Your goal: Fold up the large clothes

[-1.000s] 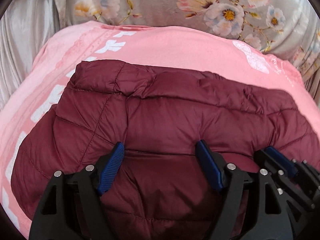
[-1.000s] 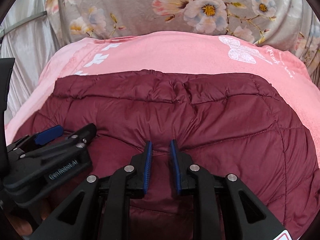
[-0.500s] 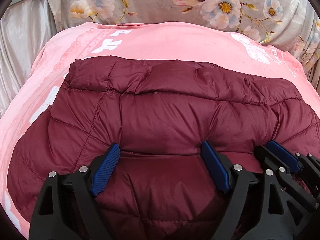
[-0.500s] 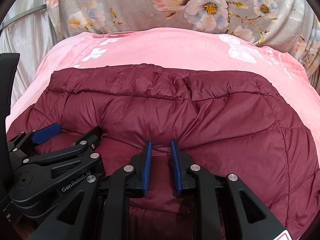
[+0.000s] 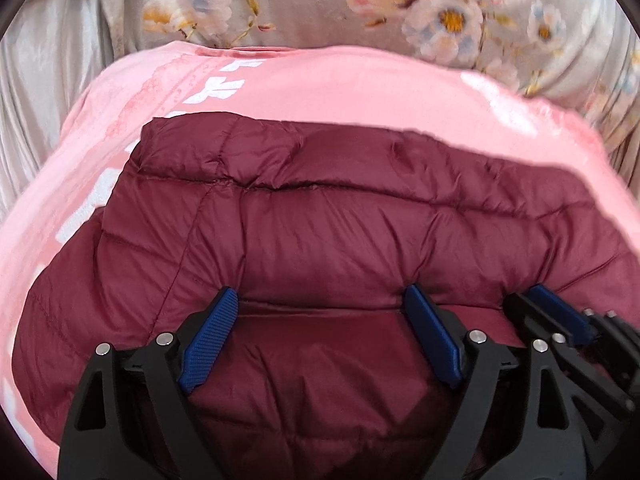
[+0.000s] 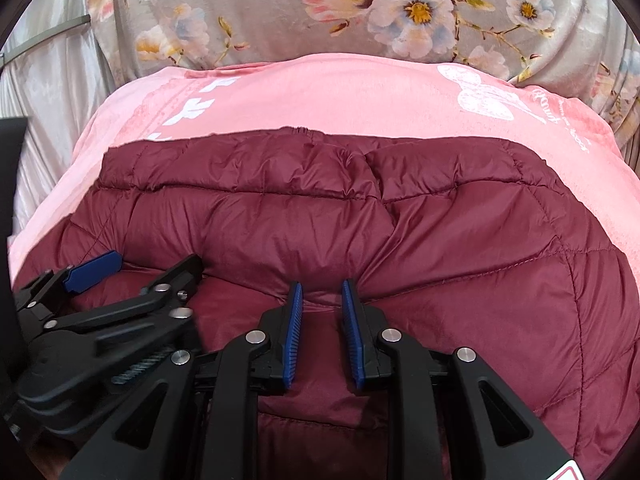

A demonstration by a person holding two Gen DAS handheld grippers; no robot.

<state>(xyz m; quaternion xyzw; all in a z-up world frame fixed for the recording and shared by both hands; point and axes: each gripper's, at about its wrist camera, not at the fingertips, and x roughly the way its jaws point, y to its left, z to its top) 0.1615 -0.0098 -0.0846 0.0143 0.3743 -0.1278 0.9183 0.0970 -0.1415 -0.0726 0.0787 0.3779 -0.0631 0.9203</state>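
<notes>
Pink blanket (image 6: 360, 92) lay under the maroon puffer jacket (image 6: 440, 232), spread near us. Our left gripper (image 5: 320, 320) had just been opening, jaws wide; right gripper (image 6: 320, 308) pinched a jacket fold.

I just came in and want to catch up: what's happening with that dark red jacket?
A person is folding a maroon puffer jacket laid on a pink blanket, a gripper in each hand. The right gripper is pinched on a fold of the jacket's near edge. The left gripper has just been opening; its jaws stand wide over that same fold, pressing nothing.
</notes>
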